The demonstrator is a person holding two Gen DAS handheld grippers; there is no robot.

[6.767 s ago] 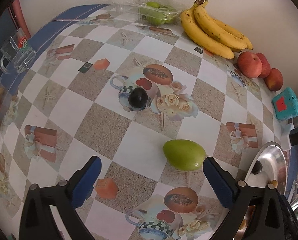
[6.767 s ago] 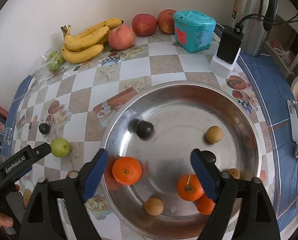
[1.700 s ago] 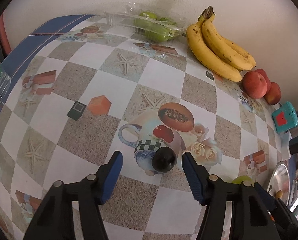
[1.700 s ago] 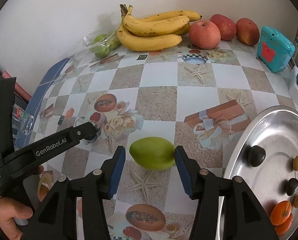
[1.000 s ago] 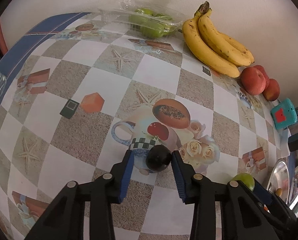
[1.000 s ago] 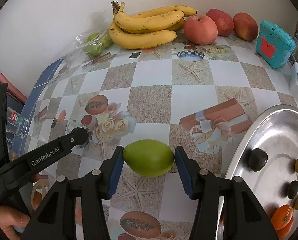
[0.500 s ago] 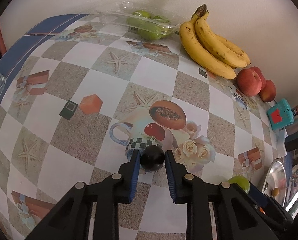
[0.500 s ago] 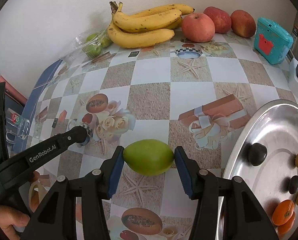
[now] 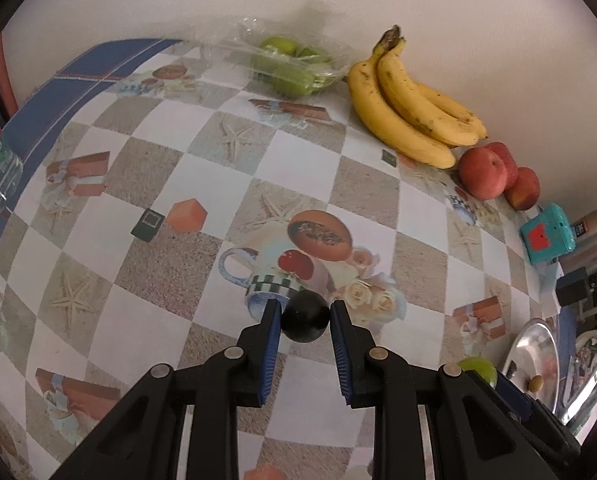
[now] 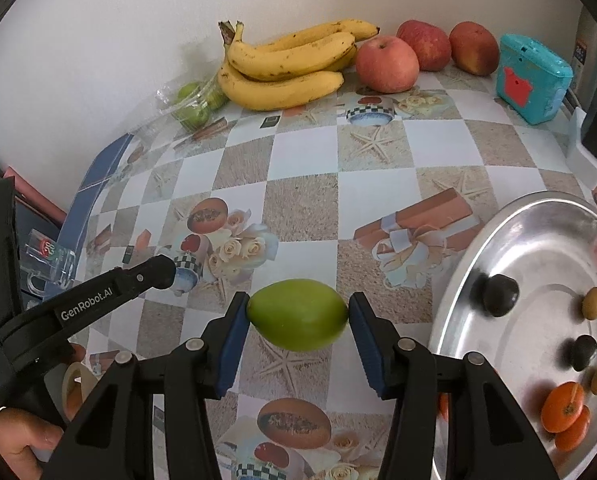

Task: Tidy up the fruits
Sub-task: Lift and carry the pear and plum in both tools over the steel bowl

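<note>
We have the left gripper [image 9: 304, 316] clamped on the dark plum [image 9: 305, 317], blue pads pressing both its sides, the fruit right at the fingertips. Our right gripper [image 10: 297, 314] has just been closing, and the green mango [image 10: 297, 314] sits between its jaws, both pads meeting its ends.

Under both jaws lies the tablecloth [image 10: 306, 200], checked in white and sandy squares with printed mugs, roses, starfish and gift boxes. Just right of the right jaws is the steel bowl [image 10: 538, 216], with two dark fruits, small brown ones and oranges [image 10: 564, 410] inside. Left of those jaws we see the left gripper's black arm reaching in, a hand [image 10: 22, 440] on its handle, and beyond it a glass mug [image 10: 48, 258] at the cloth's blue edge.

Farther ahead of the jaws, along the pale wall [image 10: 138, 20], we get a clear pack of green fruit [image 9: 288, 66], then the bananas [image 10: 286, 66], then three apples [image 10: 386, 64]. Right of those stands a teal box [image 10: 532, 78], with a black plug on a white block [image 10: 594, 140] beside it.
</note>
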